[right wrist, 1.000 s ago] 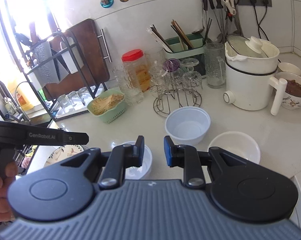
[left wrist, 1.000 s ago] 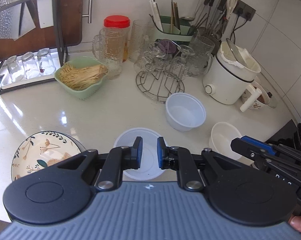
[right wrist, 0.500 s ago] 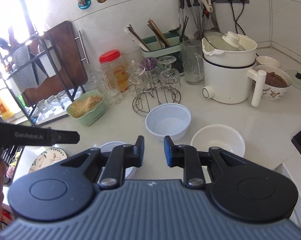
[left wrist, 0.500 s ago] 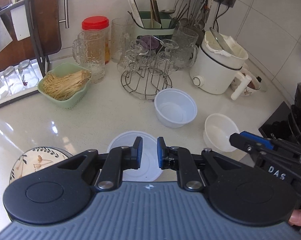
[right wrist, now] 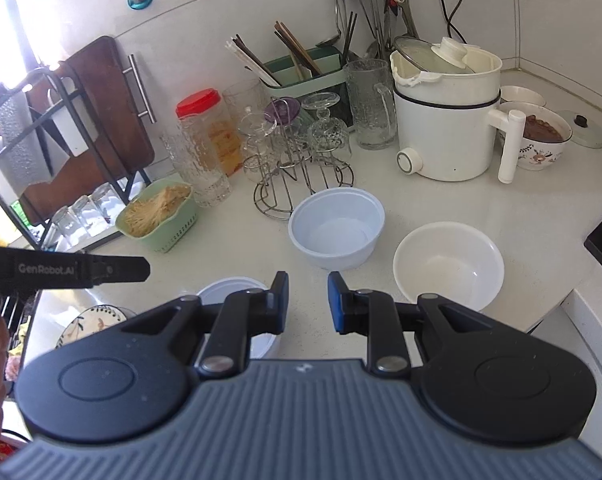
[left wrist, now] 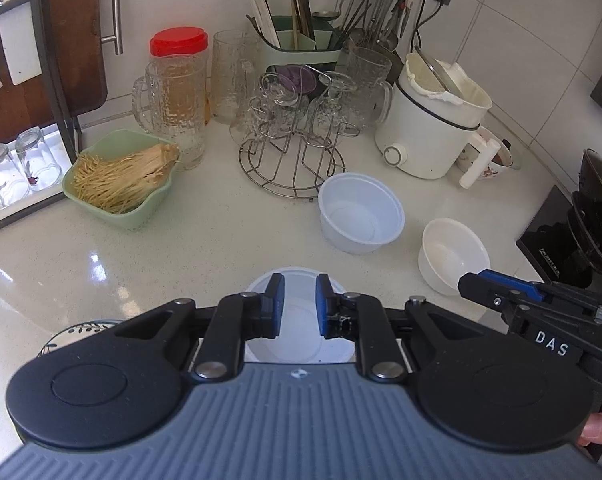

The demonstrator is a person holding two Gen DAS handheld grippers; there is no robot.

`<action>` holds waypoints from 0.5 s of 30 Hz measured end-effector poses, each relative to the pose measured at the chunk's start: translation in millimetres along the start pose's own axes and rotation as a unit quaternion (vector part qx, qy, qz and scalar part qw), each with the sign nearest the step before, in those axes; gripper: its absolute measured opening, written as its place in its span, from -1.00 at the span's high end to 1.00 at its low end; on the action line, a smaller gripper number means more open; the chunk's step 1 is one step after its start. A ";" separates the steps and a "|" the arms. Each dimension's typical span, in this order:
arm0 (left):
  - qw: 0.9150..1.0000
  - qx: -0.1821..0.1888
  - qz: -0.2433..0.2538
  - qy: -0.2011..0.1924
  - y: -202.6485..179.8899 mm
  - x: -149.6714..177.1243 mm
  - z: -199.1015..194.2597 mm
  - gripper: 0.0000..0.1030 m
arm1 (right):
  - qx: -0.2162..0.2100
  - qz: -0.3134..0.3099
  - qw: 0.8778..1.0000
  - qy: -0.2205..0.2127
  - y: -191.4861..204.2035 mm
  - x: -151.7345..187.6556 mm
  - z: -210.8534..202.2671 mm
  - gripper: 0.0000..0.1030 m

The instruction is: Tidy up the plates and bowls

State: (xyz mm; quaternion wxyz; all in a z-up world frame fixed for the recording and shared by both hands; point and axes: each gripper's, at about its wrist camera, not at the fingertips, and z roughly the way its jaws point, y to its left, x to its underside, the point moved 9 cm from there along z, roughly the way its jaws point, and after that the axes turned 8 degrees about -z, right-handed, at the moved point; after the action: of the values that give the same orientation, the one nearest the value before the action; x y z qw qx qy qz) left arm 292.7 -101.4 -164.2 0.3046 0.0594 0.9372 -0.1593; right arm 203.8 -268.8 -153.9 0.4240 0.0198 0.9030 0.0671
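Note:
My left gripper point(left wrist: 299, 300) hangs over a shallow white plastic bowl point(left wrist: 297, 332) at the counter's near edge. Its jaws are opening and nothing is between them. A deeper white plastic bowl point(left wrist: 361, 216) stands further back, and a white ceramic bowl point(left wrist: 453, 256) lies to its right. A floral plate point(left wrist: 81, 330) peeks out at lower left. My right gripper point(right wrist: 307, 300) is open a little and empty, above bare counter short of the plastic bowl point(right wrist: 337, 228) and the ceramic bowl point(right wrist: 449, 264). The left gripper point(right wrist: 121, 268) shows at the left.
Behind the bowls stand a wire glass rack point(left wrist: 293, 148), a white electric pot point(left wrist: 433, 128), glass mugs, a red-lidded jar and a green basket of enoki mushrooms point(left wrist: 121, 176). A black cooktop point(left wrist: 553, 248) lies at the right edge. A dish rack point(right wrist: 41, 140) stands left.
Both grippers have moved forward and to the right over the counter, so the bowls look nearer. The floral plate has slid almost out of the left view. The left jaws have parted slightly.

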 end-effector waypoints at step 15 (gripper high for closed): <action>1.000 0.005 0.005 0.027 -4.7 -27.7 63.5 -0.25 | 0.037 0.007 0.999 0.000 -37.3 -17.9 27.0 -0.16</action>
State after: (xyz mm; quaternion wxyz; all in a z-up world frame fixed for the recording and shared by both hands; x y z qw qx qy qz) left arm 349.1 -127.5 -195.1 0.2797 0.0702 0.9440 -0.1604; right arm 236.8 -304.5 -162.4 0.4229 0.0413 0.9045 0.0365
